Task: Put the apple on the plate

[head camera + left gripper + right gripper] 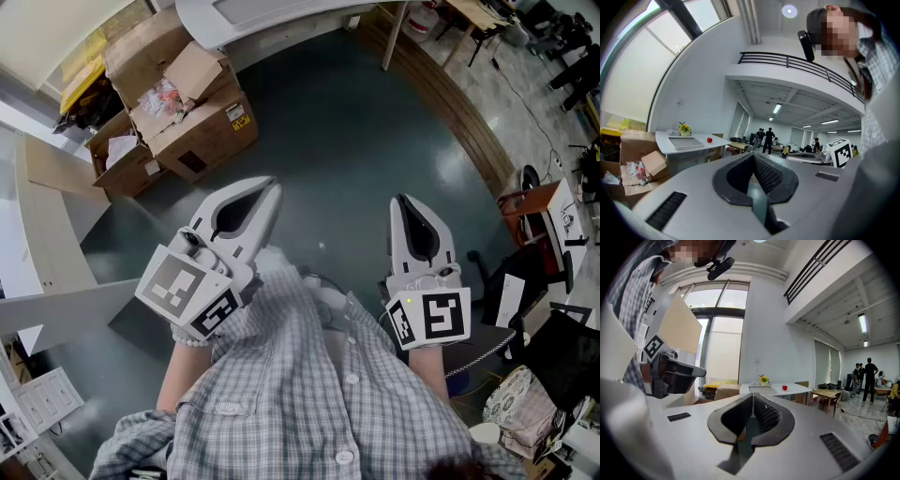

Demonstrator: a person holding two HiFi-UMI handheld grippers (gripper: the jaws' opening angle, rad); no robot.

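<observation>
Over a dark grey-green floor [356, 141], the left gripper [267, 192] and right gripper [405, 204], jaws together, are held against a grey checked shirt [309, 394], with open brown cardboard boxes [178, 103] beside a white table [253, 14].

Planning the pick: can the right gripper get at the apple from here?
Probably not: the apple sits on a table far across the room from the right gripper; walk over first.

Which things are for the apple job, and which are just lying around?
For the job: apple; flat grey tray, probably the plate; white table under both; left gripper and right gripper, both shut and empty.

Just lying about: cardboard boxes; yellow flowers; people far off.
</observation>
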